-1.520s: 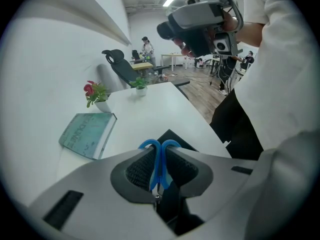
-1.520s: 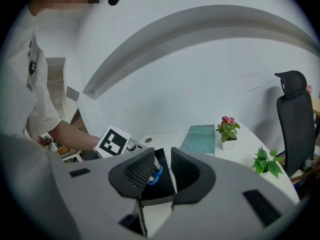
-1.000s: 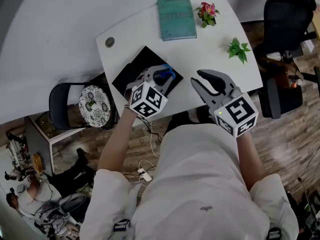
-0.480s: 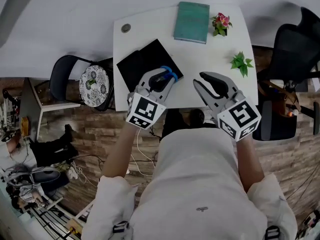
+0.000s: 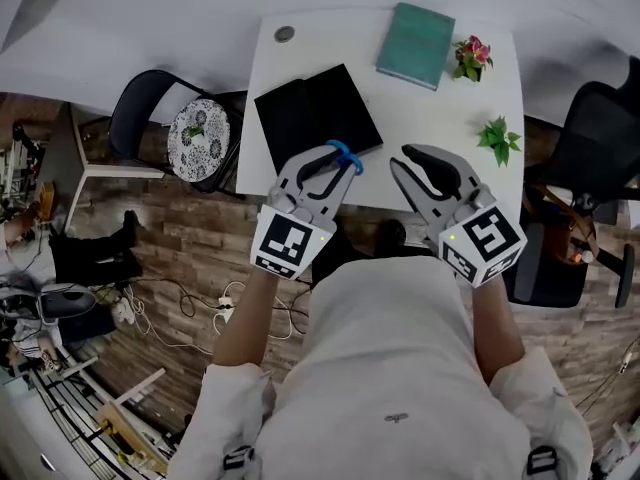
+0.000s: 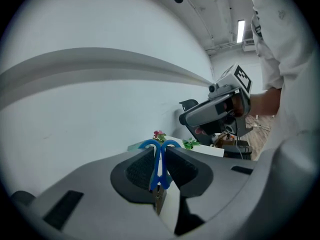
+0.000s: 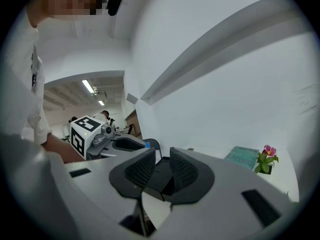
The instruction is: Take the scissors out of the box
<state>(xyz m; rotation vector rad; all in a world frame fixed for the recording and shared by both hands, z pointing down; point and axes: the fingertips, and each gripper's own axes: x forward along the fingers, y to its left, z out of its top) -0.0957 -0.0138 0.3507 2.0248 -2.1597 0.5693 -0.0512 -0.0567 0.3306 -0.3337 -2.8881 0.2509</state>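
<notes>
Blue-handled scissors (image 5: 344, 155) are pinched in my left gripper (image 5: 328, 164), held in the air over the table's near edge, just in front of the black box (image 5: 318, 116). In the left gripper view the pads of the left gripper (image 6: 159, 156) press both sides of the scissors (image 6: 159, 160), handles pointing away and the metal blade toward the camera. My right gripper (image 5: 416, 164) hovers beside it to the right. The jaws of the right gripper (image 7: 162, 159) have just been closing a little, a gap remains and nothing is between them. The black box (image 7: 161, 178) lies beyond.
On the white table (image 5: 440, 108) lie a teal book (image 5: 416, 44), a small pink flower pot (image 5: 471, 56) and a green plant (image 5: 500, 140). A chair with a patterned cushion (image 5: 195, 138) stands left of the table, a black office chair (image 5: 600, 158) right. Cables litter the wooden floor.
My left gripper has lifted the scissors up off the black box and drawn them back toward the table's near edge. The right gripper has shifted only slightly.
</notes>
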